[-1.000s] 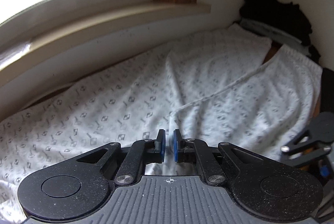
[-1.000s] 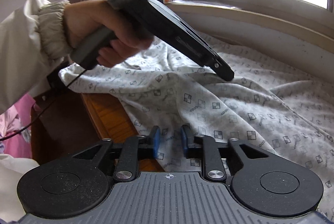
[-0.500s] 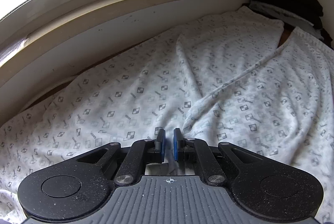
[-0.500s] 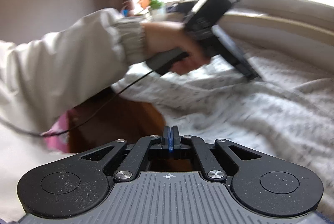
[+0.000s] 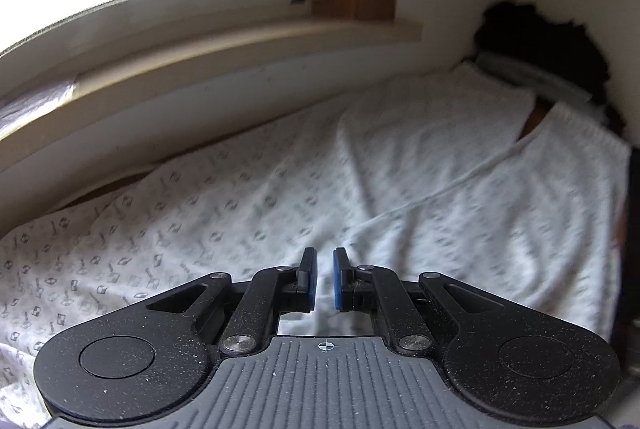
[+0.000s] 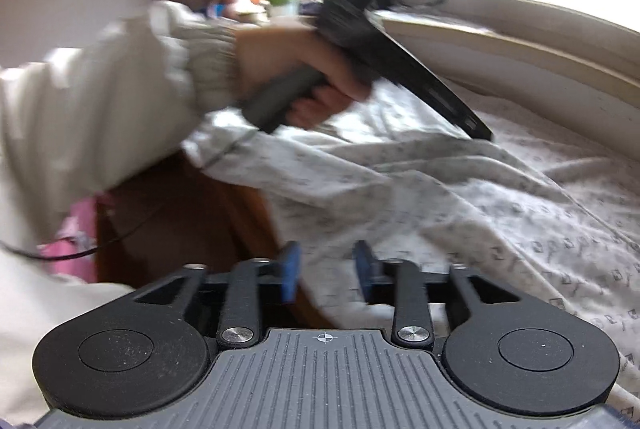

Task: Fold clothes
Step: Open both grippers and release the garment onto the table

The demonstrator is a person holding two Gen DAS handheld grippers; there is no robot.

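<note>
A white garment with small grey square prints (image 5: 360, 173) lies spread over a wooden table under the window, with a fold running across its right half. My left gripper (image 5: 324, 279) hovers low over its near part, jaws a narrow gap apart with cloth showing between them; I cannot tell if it pinches any. In the right wrist view the same garment (image 6: 460, 213) drapes over the table's edge. My right gripper (image 6: 326, 275) is open, its blue pads on either side of the garment's edge. The left gripper (image 6: 478, 131) shows there too, held by a hand, tip on the cloth.
A dark pile of clothes (image 5: 544, 49) sits in the far right corner by the wall. The window sill (image 5: 240, 57) runs along the back. The brown table edge (image 6: 256, 213) drops off at left, with pink fabric (image 6: 76, 241) below and a white-sleeved arm (image 6: 120, 101).
My right gripper was shut half a second ago and has opened around the garment's edge. The left gripper has pulled back a little; its jaw gap has hardly changed.
</note>
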